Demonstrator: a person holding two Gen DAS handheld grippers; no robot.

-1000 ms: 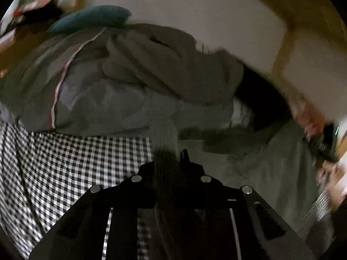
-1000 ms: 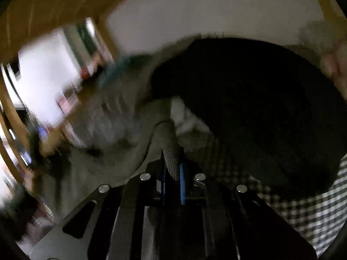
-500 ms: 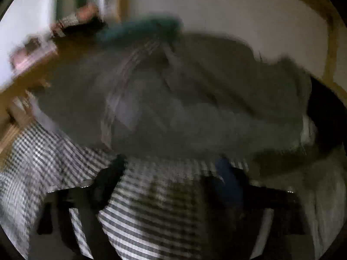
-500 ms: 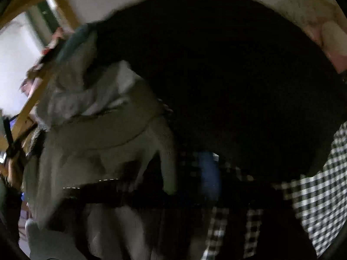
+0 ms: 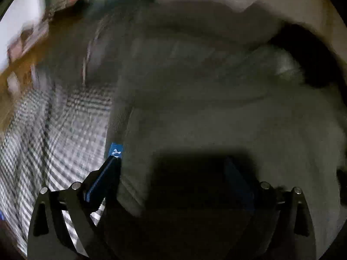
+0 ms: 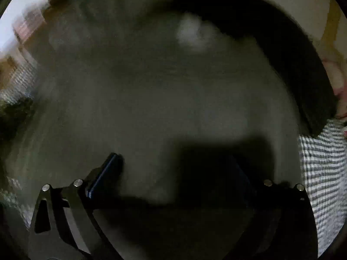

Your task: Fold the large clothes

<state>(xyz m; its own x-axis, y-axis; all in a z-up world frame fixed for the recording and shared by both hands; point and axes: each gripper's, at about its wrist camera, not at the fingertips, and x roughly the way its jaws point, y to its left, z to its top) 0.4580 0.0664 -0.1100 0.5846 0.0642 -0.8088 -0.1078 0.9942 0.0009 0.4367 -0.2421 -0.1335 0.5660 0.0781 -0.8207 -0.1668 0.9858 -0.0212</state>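
A large grey-green garment [image 5: 216, 108] lies spread on a checked sheet [image 5: 65, 134]; the picture is blurred. My left gripper [image 5: 173, 160] hangs close over it, its jaws opening wide. A ribbed edge [image 5: 121, 125] of the garment runs beside the left blue pad [image 5: 115, 151], and loose cloth lies between the fingers without being pinched. In the right wrist view the same garment [image 6: 151, 97] fills the frame. My right gripper [image 6: 175, 162] is also opening just above it, with cloth under the gap and neither pad pressing on it.
A black garment [image 6: 282, 43] is heaped at the back right, with a white patch [image 6: 193, 32] beside it. More grey clothes [image 5: 97, 43] lie at the back left. Checked sheet [image 6: 321, 162] shows at the right. A wooden frame [image 5: 13, 69] borders the left.
A second ago both grippers were shut on the garment's ribbed edge. Both have since let go, spread wide and dropped closer to the cloth, which now lies flat.
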